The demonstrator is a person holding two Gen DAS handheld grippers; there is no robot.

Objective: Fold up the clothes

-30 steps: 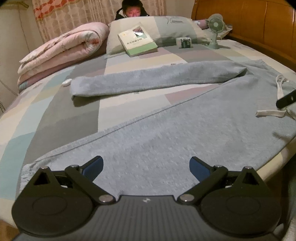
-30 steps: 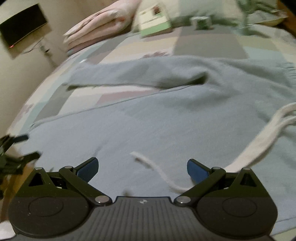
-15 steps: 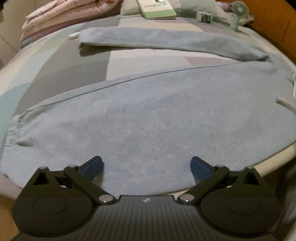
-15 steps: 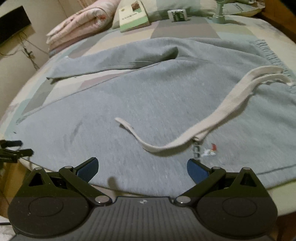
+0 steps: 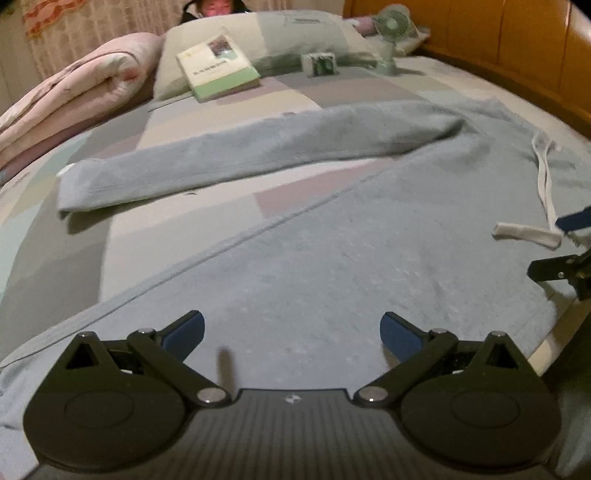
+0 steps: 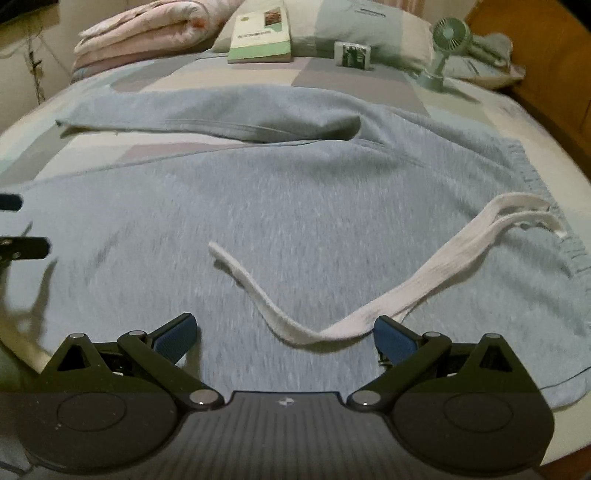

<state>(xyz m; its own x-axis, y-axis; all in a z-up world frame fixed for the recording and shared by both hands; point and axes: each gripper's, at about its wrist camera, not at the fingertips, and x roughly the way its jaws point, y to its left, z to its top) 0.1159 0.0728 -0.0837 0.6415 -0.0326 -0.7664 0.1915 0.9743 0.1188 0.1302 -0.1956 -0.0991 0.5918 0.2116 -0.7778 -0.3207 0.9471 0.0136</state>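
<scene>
- Bedroom setting: a bed with a pastel patchwork sheet [image 5: 122, 236] is spread with pale grey-blue fleece sweatpants [image 5: 332, 258], legs splayed apart.
- Their long axis is seen running leftward from the waistband.
- The left gripper [image 5: 291, 332] and right gripper [image 6: 284, 334] are held with jaws wide apart, gripping nothing.
- The white flat drawstring [image 6: 388, 295] is lain nearest the right.

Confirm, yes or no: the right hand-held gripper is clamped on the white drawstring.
No. The right hand-held gripper is open, its fingers spread apart, and the drawstring lies loose on the grey sweatpants.

Green book [image 5: 218, 68] against pillow [image 5: 295, 33], small fan [image 5: 391, 33], rolled pink quilt [image 5: 74, 96], wooden headboard [image 5: 517, 48]
</scene>
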